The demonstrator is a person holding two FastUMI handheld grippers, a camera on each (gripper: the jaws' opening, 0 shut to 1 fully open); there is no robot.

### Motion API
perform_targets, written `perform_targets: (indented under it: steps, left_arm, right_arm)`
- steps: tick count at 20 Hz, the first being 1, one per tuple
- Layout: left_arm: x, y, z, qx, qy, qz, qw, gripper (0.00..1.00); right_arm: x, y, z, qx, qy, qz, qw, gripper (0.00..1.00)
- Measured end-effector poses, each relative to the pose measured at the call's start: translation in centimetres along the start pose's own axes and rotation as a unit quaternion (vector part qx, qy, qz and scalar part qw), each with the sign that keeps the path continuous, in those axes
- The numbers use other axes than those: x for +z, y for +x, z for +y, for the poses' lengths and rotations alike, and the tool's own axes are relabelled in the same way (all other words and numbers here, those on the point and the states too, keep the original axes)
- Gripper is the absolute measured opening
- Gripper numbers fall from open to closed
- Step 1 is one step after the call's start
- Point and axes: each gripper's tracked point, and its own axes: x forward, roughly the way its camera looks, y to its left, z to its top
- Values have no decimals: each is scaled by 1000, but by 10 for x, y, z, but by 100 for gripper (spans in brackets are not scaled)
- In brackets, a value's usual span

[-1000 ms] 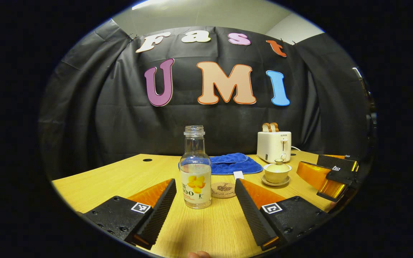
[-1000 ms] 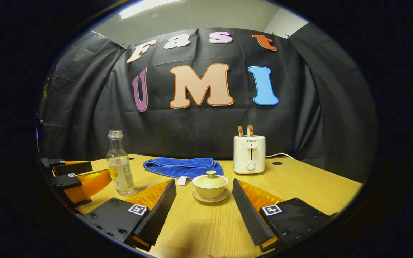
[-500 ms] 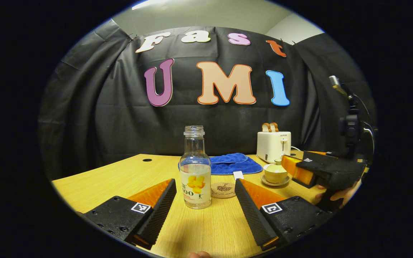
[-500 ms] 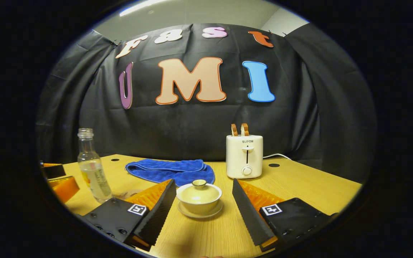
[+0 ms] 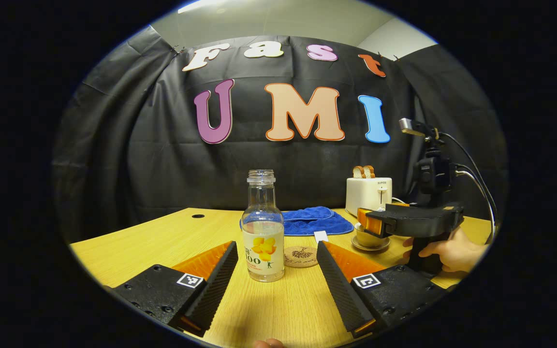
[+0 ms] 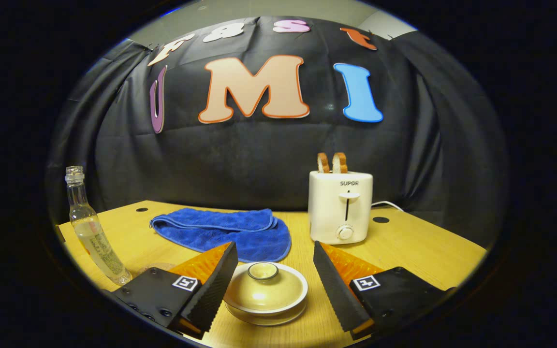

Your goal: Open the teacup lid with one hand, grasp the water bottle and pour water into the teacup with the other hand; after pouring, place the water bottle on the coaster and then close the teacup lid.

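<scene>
Teacup [image 6: 265, 295] w/ lid [image 6: 264, 289] on is sitting on its saucer [image 6: 278, 320] on the bench [image 6: 414, 251], between the right gripper's [image 6: 274, 285] fingers; fingers are standing wide, not touching cup or lid. In left gripper view the right gripper [image 5: 364, 222] is hanging over the cup [image 5: 366, 239], a hand [image 5: 452, 244] holding its grip. Bottle [image 5: 262, 227] is standing upright, uncapped, part full, toward the bench's [image 5: 138, 241] near edge, ahead of the left gripper [image 5: 276, 275], whose fingers are spread wide w/ the bottle in line w/ the gap, not touching it. Coaster [image 5: 300, 256] is lying just beside the bottle, between bottle & cup, nothing on it. Blue cloth [image 6: 225, 229] is lying behind cup toward the far edge; toaster [image 6: 340, 207] w/ two bread slices [image 6: 331, 163] is standing beside it, nearer the far right corner. In right gripper view the bottle [image 6: 90, 227] is showing at the left edge.
</scene>
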Motion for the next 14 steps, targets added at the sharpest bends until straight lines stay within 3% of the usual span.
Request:
perform_targets:
  steps: [4,7,9,13,14]
  left_arm:
    - [0,0,0,0,0,0,1000,96]
    - [0,1,0,0,0,0,1000,96]
    - [1,-1,0,0,0,0,1000,96]
    - [1,1,0,0,0,0,1000,96]
    - [0,0,0,0,0,0,1000,96]
  right_arm:
    - [4,5,1,3,-19,-7,1000,95]
    - [1,10,1,1,-21,1,1000,66]
    - [-1,12,2,5,-19,7,1000,70]
    - [-2,14,3,9,-18,11,1000,40]
    - [-2,14,4,10,-21,11,1000,39]
